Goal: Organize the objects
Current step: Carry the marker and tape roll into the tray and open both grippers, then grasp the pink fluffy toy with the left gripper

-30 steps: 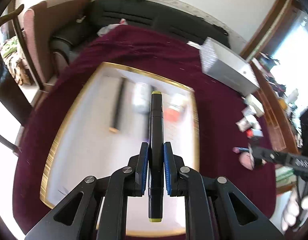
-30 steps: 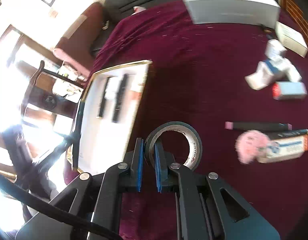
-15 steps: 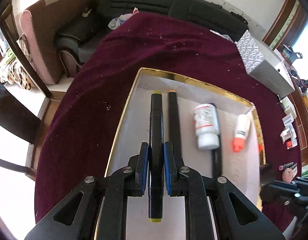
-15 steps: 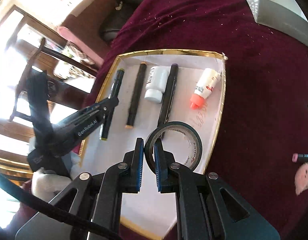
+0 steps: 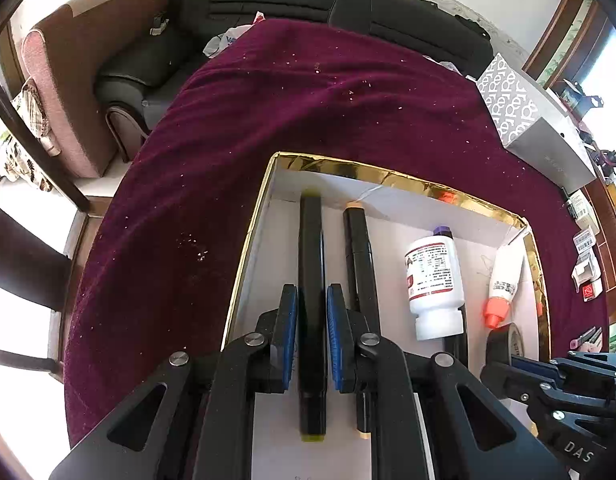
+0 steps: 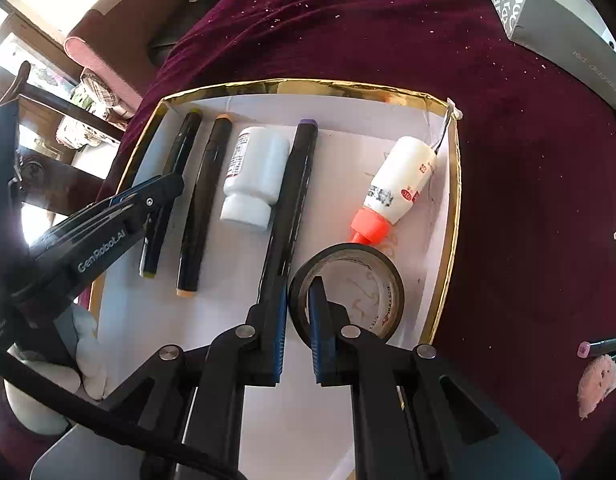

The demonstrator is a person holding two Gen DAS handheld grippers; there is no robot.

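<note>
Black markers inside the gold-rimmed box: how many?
3: yellow-capped black marker in left gripper at left wall, orange-capped black marker beside it, purple-capped black marker right of white bottle.

The left gripper's [image 5: 312,308] blue pads cover the middle of the yellow-tipped marker [image 5: 310,240], and its right finger hides part of the orange-tipped marker [image 5: 358,248] beside it. In the left wrist view, only the cap end of the purple-tipped marker [image 5: 442,231] shows above the white pill bottle [image 5: 434,276], whose label print is too small to read. The black tape roll [image 6: 348,292] is partly covered by the right gripper [image 6: 297,312]. At the right edge, a pink fluffy item [image 6: 598,378], possibly a pom-pom, is cut off.
</note>
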